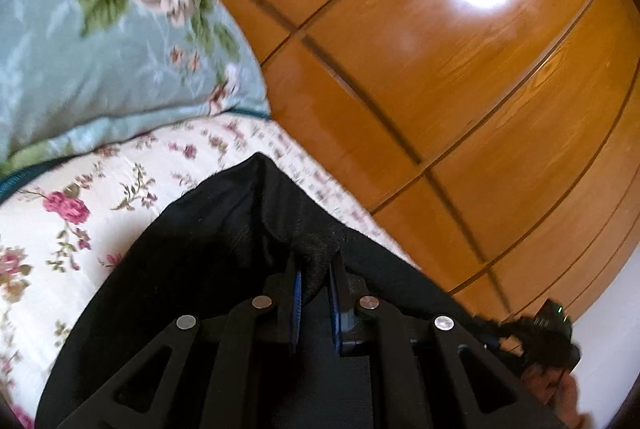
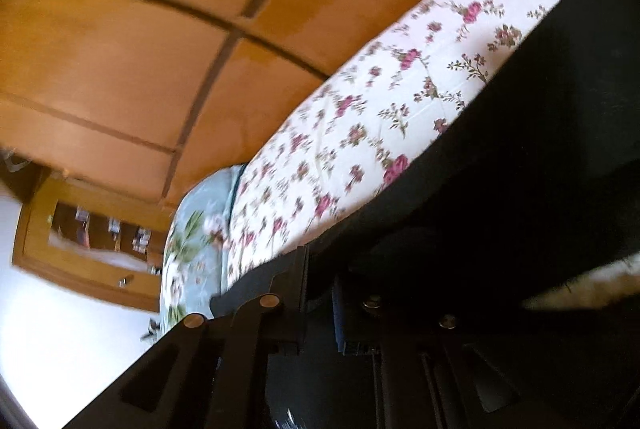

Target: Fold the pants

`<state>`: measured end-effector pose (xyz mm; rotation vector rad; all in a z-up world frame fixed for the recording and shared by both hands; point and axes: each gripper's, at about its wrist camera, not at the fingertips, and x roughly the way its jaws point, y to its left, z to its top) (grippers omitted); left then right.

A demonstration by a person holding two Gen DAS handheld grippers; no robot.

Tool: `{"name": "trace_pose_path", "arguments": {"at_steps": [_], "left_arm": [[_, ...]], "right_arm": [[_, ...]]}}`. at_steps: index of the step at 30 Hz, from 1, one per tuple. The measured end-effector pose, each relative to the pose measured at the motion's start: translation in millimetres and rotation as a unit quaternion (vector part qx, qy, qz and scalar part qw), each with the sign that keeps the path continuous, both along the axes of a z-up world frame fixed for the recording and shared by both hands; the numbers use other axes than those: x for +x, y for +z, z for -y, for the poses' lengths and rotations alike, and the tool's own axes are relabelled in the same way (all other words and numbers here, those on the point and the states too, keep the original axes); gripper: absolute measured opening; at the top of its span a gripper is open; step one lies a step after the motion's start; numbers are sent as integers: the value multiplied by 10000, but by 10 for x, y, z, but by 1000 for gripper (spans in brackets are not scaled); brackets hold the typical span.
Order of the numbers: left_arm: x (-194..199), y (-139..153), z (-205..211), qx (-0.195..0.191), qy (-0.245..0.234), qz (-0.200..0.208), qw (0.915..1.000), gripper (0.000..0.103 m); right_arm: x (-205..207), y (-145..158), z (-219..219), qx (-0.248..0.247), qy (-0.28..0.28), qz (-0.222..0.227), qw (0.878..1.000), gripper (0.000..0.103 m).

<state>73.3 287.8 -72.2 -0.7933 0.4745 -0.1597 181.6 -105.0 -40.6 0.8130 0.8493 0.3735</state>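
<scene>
Black fabric pants (image 1: 192, 249) were pinched in both left gripper (image 1: 314, 269) and right gripper (image 2: 320, 293), above the cream rose-printed bedspread (image 2: 380, 101).

One pair of black pants (image 1: 192, 261), a fold pinched in the left gripper (image 1: 314, 269) and cloth at the right gripper (image 2: 320, 289). Two grippers. One floral bedspread (image 1: 80, 229) under the pants. One blue-green pillow (image 1: 100, 69) beyond the left gripper. One wooden wardrobe (image 1: 460, 89) ahead of both.
</scene>
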Motion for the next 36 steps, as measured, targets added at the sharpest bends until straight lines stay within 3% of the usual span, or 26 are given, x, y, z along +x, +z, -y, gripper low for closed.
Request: {"name": "trace_pose_path", "arguments": {"at_steps": [11, 18, 21, 23, 27, 29, 30, 32, 36], "left_arm": [[-670, 92, -167, -418, 56, 246, 9988, 11], [-1065, -105, -142, -134, 36, -69, 9999, 11], [-1141, -245, -130, -303, -45, -255, 9992, 11], [-1209, -315, -123, -505, -37, -276, 9983, 26], [-1334, -372, -63, -913, -140, -284, 9953, 40], [-1396, -389, -33, -1320, -233, -210, 9908, 68], [-1435, -397, -15, -1567, -238, -164, 9872, 71], [-1458, -373, 18, -1678, -210, -106, 9855, 72], [-1339, -375, 64, -1423, -132, -408, 9889, 72]], "right_arm": [[-843, -63, -203, -777, 472, 1002, 9908, 10], [-1265, -368, -284, -1060, 581, 1332, 9837, 10], [-1312, -544, -276, -1152, 623, 1259, 9834, 10], [-1307, -671, -245, -1195, 591, 1147, 9844, 10], [-1290, -858, -178, -1077, 515, 1011, 9877, 10], [-1310, -909, -146, -971, 509, 1044, 9885, 10], [-1313, -927, -137, -951, 502, 1098, 9881, 9], [-1312, -931, -145, -994, 519, 1152, 9870, 8], [-1322, -944, -162, -1079, 538, 1264, 9846, 8]]}}
